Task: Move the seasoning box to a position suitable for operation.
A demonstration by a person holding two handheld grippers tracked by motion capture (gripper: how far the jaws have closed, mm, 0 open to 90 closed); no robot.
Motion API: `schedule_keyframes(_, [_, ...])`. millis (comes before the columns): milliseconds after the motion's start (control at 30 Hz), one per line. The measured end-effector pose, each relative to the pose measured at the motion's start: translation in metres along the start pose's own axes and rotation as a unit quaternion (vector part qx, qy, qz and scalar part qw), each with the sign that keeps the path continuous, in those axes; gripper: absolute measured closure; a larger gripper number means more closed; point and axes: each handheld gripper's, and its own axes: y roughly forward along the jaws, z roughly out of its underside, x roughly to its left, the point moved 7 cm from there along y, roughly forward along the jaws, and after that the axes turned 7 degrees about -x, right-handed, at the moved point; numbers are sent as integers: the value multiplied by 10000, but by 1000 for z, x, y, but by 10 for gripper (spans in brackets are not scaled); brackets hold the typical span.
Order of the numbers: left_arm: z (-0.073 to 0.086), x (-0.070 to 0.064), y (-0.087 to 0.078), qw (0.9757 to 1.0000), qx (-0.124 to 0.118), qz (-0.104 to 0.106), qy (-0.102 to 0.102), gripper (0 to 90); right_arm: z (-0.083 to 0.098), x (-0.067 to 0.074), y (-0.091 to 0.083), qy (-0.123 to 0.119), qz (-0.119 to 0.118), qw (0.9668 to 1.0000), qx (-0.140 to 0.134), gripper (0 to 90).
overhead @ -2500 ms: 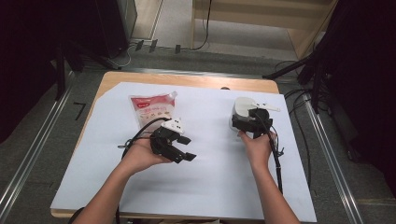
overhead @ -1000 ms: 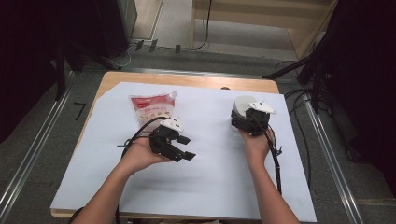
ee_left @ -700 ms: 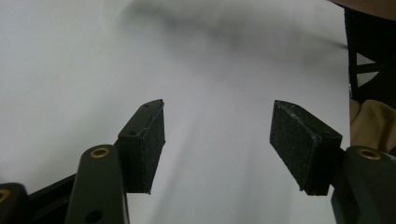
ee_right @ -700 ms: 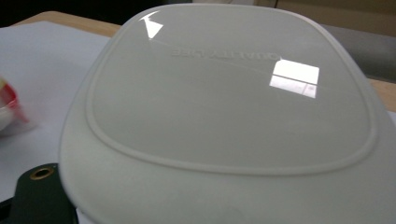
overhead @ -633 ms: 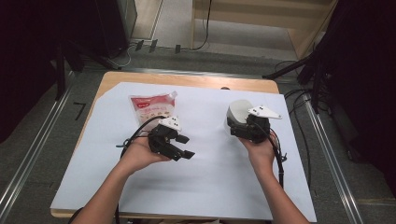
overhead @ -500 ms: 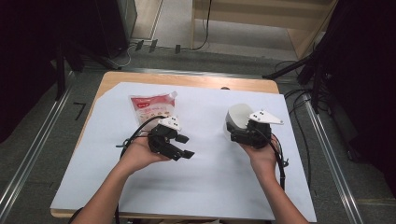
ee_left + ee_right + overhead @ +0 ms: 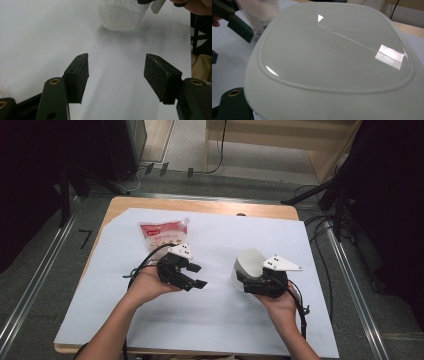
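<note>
High view, right gripper (image 7: 250,279) pinching white lidded container (image 7: 248,263) near table's (image 7: 210,207) right edge, left gripper (image 7: 192,276) spread, pouch (image 7: 161,233) toward far-left corner.

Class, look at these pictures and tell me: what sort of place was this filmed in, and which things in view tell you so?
Probably a lab or workshop set up for recording. A small wooden table under a white sheet stands between metal floor rails, with loose cables around it, and a person works with a camera-bearing gripper in each hand.

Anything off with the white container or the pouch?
The white container is tipped on its side in the right gripper, base facing that gripper's camera, with a thin line, maybe a crack, across it. The pouch lies flat; nothing spilled.
</note>
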Motion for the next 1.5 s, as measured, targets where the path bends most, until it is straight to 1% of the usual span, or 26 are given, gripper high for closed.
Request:
schedule_keyframes(33, [0, 1, -1, 10000, 31, -23, -14, 376, 1, 3, 1, -2, -31, 10000, 21, 150])
schedule_keyframes(67, [1, 1, -1, 10000, 14, 5, -16, 376, 2, 6, 3, -25, -88, 10000, 39, 150])
schedule_keyframes(100, [1, 1, -1, 10000, 14, 5, -16, 376, 2, 6, 3, -25, -88, 10000, 39, 150])
schedule_keyframes(133, [1, 1, -1, 10000, 12, 9, -23, 376, 4, 13, 8, -43, -178, 9998, 56, 150])
schedule_keyframes(233, [2, 2, -1, 10000, 4, -22, -34, 379, 7, 17, 13, -75, -246, 9996, 79, 150])
schedule_keyframes(267, [2, 3, -2, 10000, -34, -61, -37, 379, 10, 22, 17, -56, -309, 9994, 118, 150])
schedule_keyframes(433, [4, 2, -3, 9999, -57, -80, -75, 380, 16, 30, 25, -83, -408, 9989, 198, 150])
schedule_keyframes(533, [6, 2, -5, 9999, -14, -79, -88, 380, 18, 35, 29, -68, -456, 9987, 207, 150])
schedule_keyframes(600, [7, 2, -5, 9999, -10, -95, -92, 380, 22, 41, 33, -209, -522, 9982, 219, 149])
schedule_keyframes(633, [7, 2, -5, 9999, -10, -95, -92, 380, 22, 41, 33, -209, -522, 9982, 219, 149])
schedule_keyframes(667, [7, 2, -5, 9999, 13, -94, -80, 380, 26, 44, 35, -273, -575, 9975, 309, 148])
schedule_keyframes(700, [8, 1, -5, 9999, 11, -95, -88, 380, 27, 45, 35, -336, -562, 9976, 245, 148])
schedule_keyframes(733, [8, 1, -6, 9999, 17, -99, -93, 380, 28, 47, 35, -508, -530, 9971, 218, 148])
schedule_keyframes(800, [8, 1, -6, 9999, 0, -107, -93, 379, 28, 48, 35, -553, -527, 9969, 191, 147])
schedule_keyframes(867, [8, 2, -6, 9999, 16, -126, -87, 379, 29, 46, 35, -500, -550, 9970, 203, 147])
schedule_keyframes(967, [8, 2, -5, 9999, -7, -100, -77, 379, 29, 47, 35, -508, -538, 9970, 228, 146])
schedule_keyframes(1033, [8, 1, -4, 9999, 21, -104, -62, 378, 29, 46, 35, -467, -617, 9965, 321, 142])
schedule_keyframes(1067, [8, 1, -4, 9999, 24, -101, -71, 378, 29, 46, 35, -399, -668, 9963, 377, 140])
schedule_keyframes(1133, [8, 1, -4, 9999, 24, -101, -61, 377, 29, 46, 35, -375, -702, 9960, 402, 132])
schedule_keyframes(1167, [8, 1, -4, 9999, 22, -103, -58, 377, 28, 46, 35, -348, -703, 9961, 396, 127])
schedule_keyframes(1200, [7, 1, -4, 9999, 5, -121, -81, 375, 26, 46, 34, -235, -775, 9959, 404, 85])
schedule_keyframes(1233, [7, 1, -4, 9999, 5, -121, -81, 375, 26, 46, 34, -235, -775, 9959, 404, 85])
schedule_keyframes(1267, [7, 1, -4, 9999, -20, -123, -81, 375, 23, 47, 31, -150, -828, 9956, 421, 63])
schedule_keyframes(1367, [7, 2, -5, 9999, -7, -135, -70, 374, 18, 48, 25, -172, -852, 9951, 469, 54])
schedule_keyframes(1433, [6, 2, -5, 9999, -35, -143, -73, 374, 15, 48, 20, -133, -847, 9953, 460, 54])
schedule_keyframes(1500, [6, 2, -5, 9999, -2, -132, -40, 374, 11, 46, 8, -86, -851, 9950, 524, 57])
